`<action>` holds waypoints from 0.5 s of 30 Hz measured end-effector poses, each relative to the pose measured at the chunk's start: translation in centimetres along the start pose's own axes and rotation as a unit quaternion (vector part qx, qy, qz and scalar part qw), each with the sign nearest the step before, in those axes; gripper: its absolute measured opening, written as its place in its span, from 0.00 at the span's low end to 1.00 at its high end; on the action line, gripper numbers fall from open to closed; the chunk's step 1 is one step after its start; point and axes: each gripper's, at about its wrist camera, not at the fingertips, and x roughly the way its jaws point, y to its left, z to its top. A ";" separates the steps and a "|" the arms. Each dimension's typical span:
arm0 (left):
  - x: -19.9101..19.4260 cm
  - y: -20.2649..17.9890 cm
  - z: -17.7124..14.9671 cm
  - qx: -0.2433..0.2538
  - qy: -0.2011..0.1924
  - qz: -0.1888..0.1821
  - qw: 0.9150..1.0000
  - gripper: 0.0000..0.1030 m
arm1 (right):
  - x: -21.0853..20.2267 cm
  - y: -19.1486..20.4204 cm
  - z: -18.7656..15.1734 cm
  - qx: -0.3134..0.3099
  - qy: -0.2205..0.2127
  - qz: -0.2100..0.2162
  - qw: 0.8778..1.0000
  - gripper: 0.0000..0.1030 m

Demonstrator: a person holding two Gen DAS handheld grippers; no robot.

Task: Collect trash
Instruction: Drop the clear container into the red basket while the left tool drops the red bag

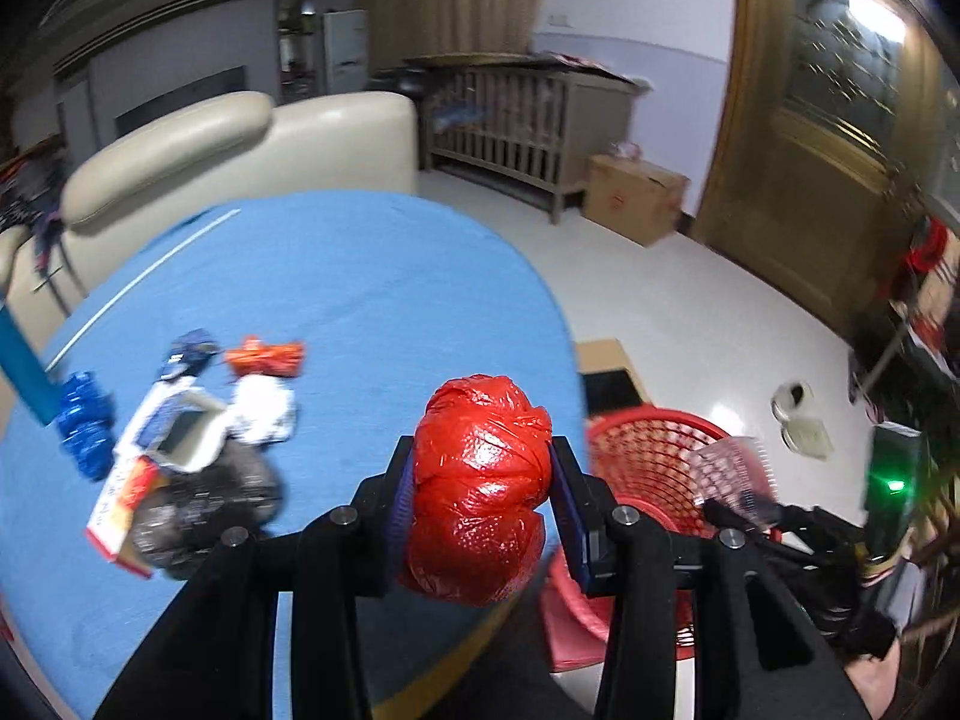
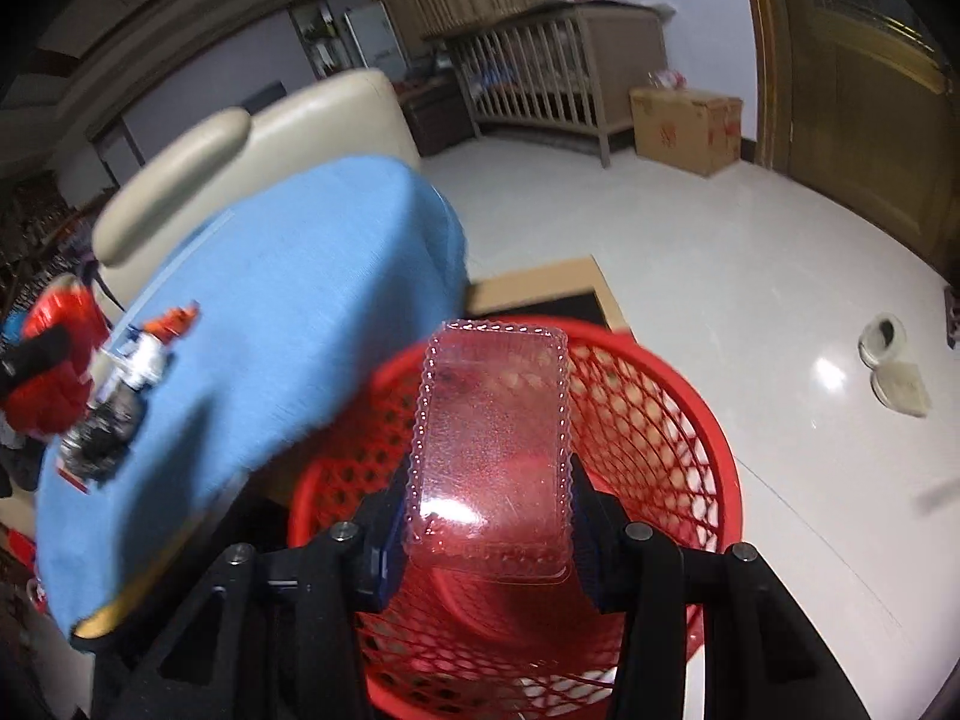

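Observation:
My left gripper [image 1: 480, 480] is shut on a balled-up red plastic bag [image 1: 480, 486], held above the right edge of the blue-covered table [image 1: 360, 276]. My right gripper [image 2: 489, 516] is shut on a clear plastic tray [image 2: 489, 438] and holds it over the red mesh basket [image 2: 678, 420], which stands on the floor beside the table. The basket [image 1: 648, 456] and the clear tray [image 1: 732, 468] also show in the left wrist view. More trash lies on the table's left: a black bag [image 1: 204, 498], a white carton [image 1: 180, 438], blue wrappers [image 1: 87, 426], an orange wrapper [image 1: 267, 357].
A cream sofa [image 1: 240, 150] stands behind the table. A wooden crib [image 1: 516, 120] and a cardboard box [image 1: 636, 198] stand by the far wall. A flat cardboard piece [image 2: 540, 294] lies on the white floor behind the basket. A wooden door [image 1: 810, 150] is at right.

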 end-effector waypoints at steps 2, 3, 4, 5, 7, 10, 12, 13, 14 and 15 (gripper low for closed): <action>0.9 -1.2 0.0 0.010 0.008 -0.008 1.000 0.43 | 0.7 -0.8 -0.4 0.004 0.015 -0.003 1.000 0.48; 1.4 -1.9 0.0 0.016 0.013 -0.012 1.000 0.43 | 1.0 -1.1 -0.6 0.004 0.020 -0.005 1.000 0.50; 1.7 -2.3 -0.1 0.020 0.016 -0.014 1.000 0.43 | 1.4 -1.4 -0.8 0.003 0.029 -0.009 1.000 0.50; 2.1 -3.0 -0.1 0.024 0.021 -0.017 0.999 0.43 | 1.6 -1.6 -1.0 0.003 0.036 -0.008 0.999 0.51; 2.8 -3.9 -0.2 0.030 0.028 -0.022 0.999 0.43 | 2.0 -2.1 -1.1 0.007 0.049 -0.002 0.999 0.59; 3.5 -5.1 -0.4 0.039 0.041 -0.031 0.998 0.43 | 1.7 -3.0 -1.2 0.020 0.037 -0.008 0.999 0.70; 4.1 -5.5 -0.5 0.046 0.047 -0.034 0.997 0.43 | 0.9 -4.0 -1.0 0.036 0.020 -0.010 0.999 0.70; 4.3 -5.9 -0.5 0.050 0.050 -0.037 0.997 0.43 | 0.5 -4.5 -0.8 0.046 0.010 -0.011 0.999 0.70; 4.7 -6.3 -0.5 0.054 0.055 -0.042 0.996 0.43 | 0.1 -5.1 -0.5 0.055 0.000 -0.013 0.998 0.70; 4.9 -6.7 -0.6 0.057 0.058 -0.045 0.996 0.43 | -0.5 -5.8 -0.2 0.068 -0.013 -0.017 0.997 0.70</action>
